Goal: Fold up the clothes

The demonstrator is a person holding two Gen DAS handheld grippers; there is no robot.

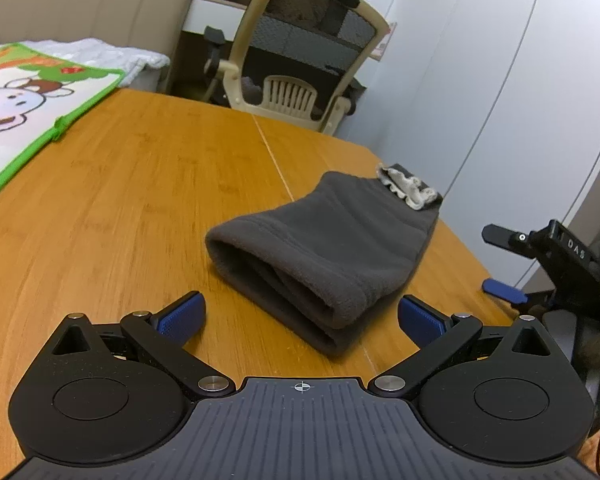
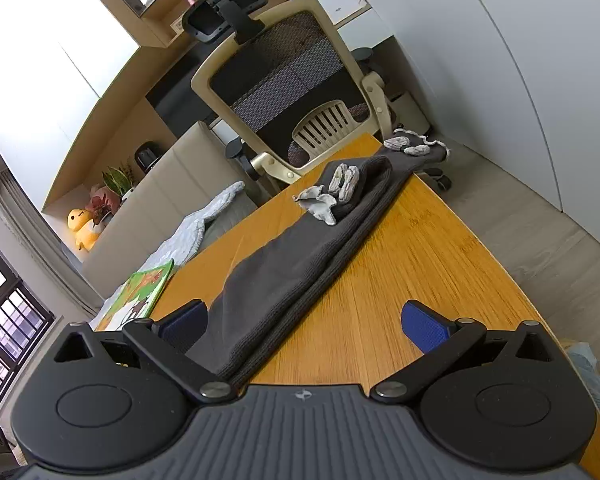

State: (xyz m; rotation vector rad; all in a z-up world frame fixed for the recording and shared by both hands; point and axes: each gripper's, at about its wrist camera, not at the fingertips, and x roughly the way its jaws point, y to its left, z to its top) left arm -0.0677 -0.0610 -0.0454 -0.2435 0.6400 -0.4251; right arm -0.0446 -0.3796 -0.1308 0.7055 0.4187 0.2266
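Both grippers, left gripper (image 1: pixel 300 316) and right gripper (image 2: pixel 304 320), are hanging wide and empty; I'm judging the dark grey fleece garment (image 1: pixel 320 256) needs an even pinch at its doubled edge.

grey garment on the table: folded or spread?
Folded. The grey garment lies doubled into stacked layers on the table, rounded fold edge showing; neither open gripper touches it.

The left claw (image 1: pixel 300 314) is held level and low, its blue fingers (image 1: pixel 184 314) spread wide. The right claw (image 2: pixel 306 322) is tilted, its fingers (image 2: pixel 422 326) likewise parted, nothing gripped.
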